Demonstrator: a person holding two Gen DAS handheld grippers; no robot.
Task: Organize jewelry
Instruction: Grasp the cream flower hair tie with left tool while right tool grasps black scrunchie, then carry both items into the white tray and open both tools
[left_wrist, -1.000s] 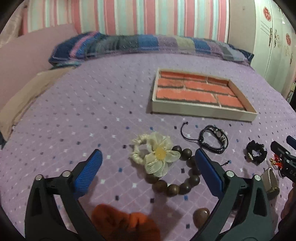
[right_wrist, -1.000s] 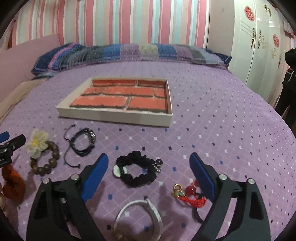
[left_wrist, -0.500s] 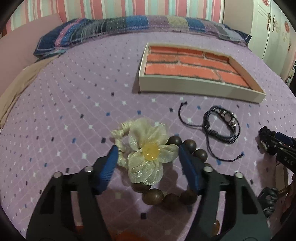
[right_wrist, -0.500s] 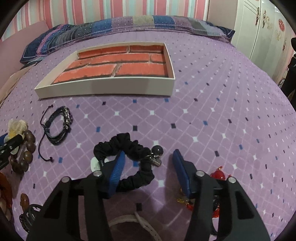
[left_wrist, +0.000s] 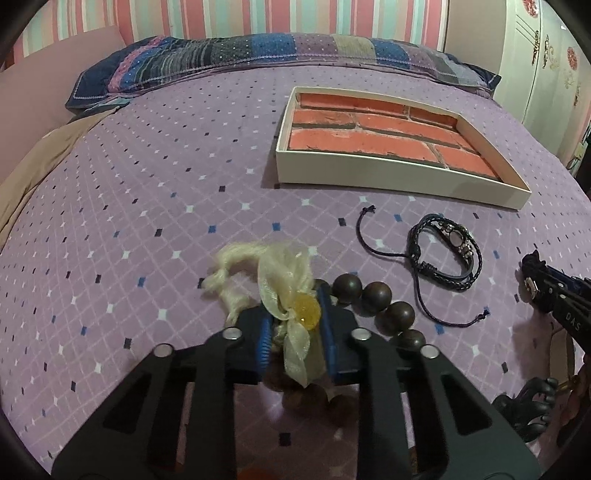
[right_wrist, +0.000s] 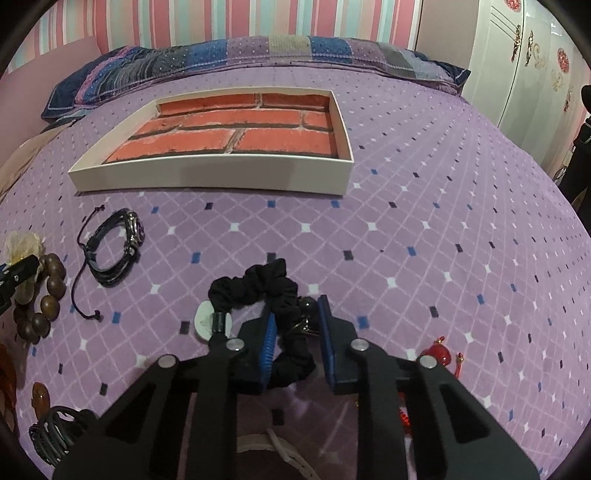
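- Left wrist view: left tool (left_wrist: 295, 332) clamped on cream flower hair tie (left_wrist: 284, 284), over bead bracelet (left_wrist: 376, 299) near the bed's (left_wrist: 147, 206) front edge; tray (left_wrist: 391, 177) behind.
- Right wrist view: right tool (right_wrist: 295, 332) pinching black scrunchie (right_wrist: 258, 284), front middle of bed; cord bracelet (right_wrist: 110, 251) toward left edge.

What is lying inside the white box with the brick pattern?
Nothing shows inside the white box: both views show only its bare brick-pattern floor. Its near wall hides a thin strip of floor right behind it, so that strip cannot be checked.
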